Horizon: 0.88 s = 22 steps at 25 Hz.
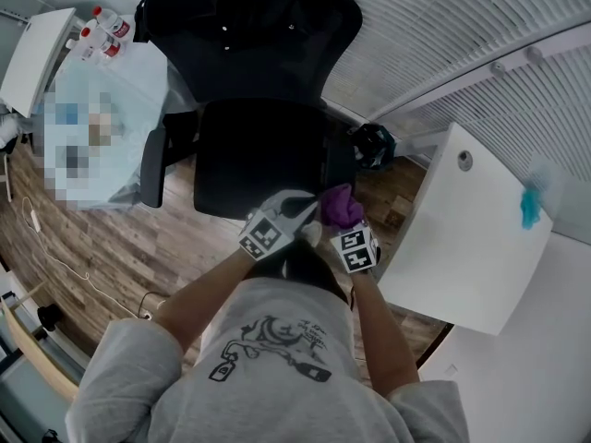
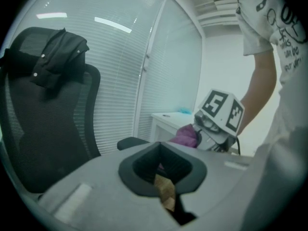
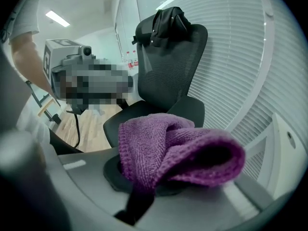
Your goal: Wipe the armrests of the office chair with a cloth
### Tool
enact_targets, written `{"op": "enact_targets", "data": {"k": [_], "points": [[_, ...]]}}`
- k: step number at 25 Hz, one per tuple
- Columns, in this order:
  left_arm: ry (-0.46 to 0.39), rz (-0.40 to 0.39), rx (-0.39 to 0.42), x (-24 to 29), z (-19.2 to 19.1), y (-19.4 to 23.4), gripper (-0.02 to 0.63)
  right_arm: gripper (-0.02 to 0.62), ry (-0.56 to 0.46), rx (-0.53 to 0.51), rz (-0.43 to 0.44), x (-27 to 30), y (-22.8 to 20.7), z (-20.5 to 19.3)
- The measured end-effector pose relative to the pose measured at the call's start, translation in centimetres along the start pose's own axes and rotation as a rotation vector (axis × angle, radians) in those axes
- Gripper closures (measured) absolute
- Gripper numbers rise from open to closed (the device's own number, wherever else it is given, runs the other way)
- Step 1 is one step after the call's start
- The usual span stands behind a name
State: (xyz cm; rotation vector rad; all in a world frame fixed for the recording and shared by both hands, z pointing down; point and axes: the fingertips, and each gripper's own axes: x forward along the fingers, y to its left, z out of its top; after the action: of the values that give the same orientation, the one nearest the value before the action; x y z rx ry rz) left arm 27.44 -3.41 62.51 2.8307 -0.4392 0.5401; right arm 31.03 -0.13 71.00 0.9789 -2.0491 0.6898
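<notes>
1. Clamps purple cloth (image 3: 178, 153) in fingers of right gripper (image 3: 139, 196), over front edge of office chair (image 1: 259, 146) seat; holds fingers of left gripper (image 2: 168, 196) together, empty.
2. Looks soft, light, floppy; probably best gripped at bunched middle, fold free for armrest (image 1: 152, 169).

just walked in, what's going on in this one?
A person stands over a black office chair with a gripper in each hand. The right gripper has its jaws shut on a purple cloth, held up in front of the seat. The left gripper is close beside it, jaws together with nothing in them. The cloth is not on either armrest, so no wiping is under way at this moment.
</notes>
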Motion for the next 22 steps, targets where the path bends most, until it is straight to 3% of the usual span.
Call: {"op": "enact_targets", "data": {"k": [16,22], "points": [[-0.001,0.035,-0.021,-1.7,-0.5,1.5,0.604,0.566,-0.017,-0.046,-0.044,6.4,-8.5,9.2],[-0.003,0.047,-0.027,-2.2,-0.8,1.6,0.604,0.566,-0.007,-0.047,-0.051,7.5,-10.4,11.0]]}}
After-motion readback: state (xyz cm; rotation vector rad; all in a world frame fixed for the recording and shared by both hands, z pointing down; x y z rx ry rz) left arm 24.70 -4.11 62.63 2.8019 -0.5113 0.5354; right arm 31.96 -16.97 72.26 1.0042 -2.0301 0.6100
